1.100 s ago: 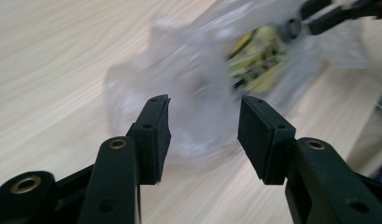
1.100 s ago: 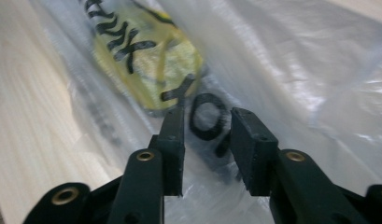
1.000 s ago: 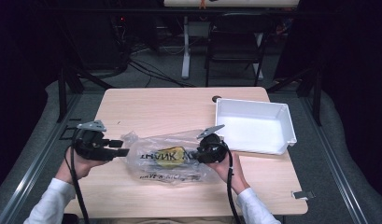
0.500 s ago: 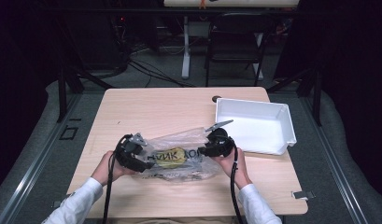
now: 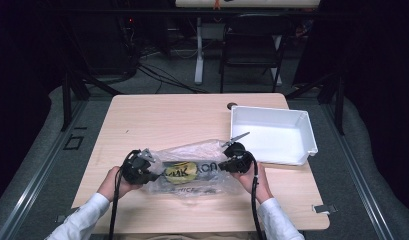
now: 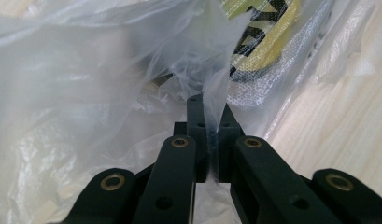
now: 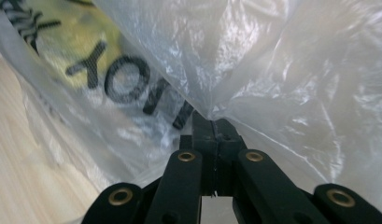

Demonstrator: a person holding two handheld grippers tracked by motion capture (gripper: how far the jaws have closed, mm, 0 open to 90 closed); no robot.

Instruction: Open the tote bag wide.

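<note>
A clear plastic bag [image 5: 192, 172] with a yellow patch and black letters lies crumpled on the wooden table [image 5: 167, 120], near the front. My left gripper [image 5: 148, 170] is at the bag's left end. Its jaws have just been closing, and in the left gripper view they [image 6: 208, 107] stand together with a fold of the bag's film [image 6: 86, 70] pinched between them. My right gripper [image 5: 226, 164] is at the bag's right end. Its jaws [image 7: 212, 123] have also just been closing and are clamped on an edge of the film [image 7: 296, 70].
A white rectangular tray [image 5: 307, 135] stands at the table's right side, just beyond my right gripper. A small dark round thing [image 5: 232, 106] sits at the table's far edge. A chair and cables lie on the floor behind the table.
My left gripper moved in from the table's left side and down onto the bag's left end. The right gripper stayed at the right end. Both jaws closed on the film.
</note>
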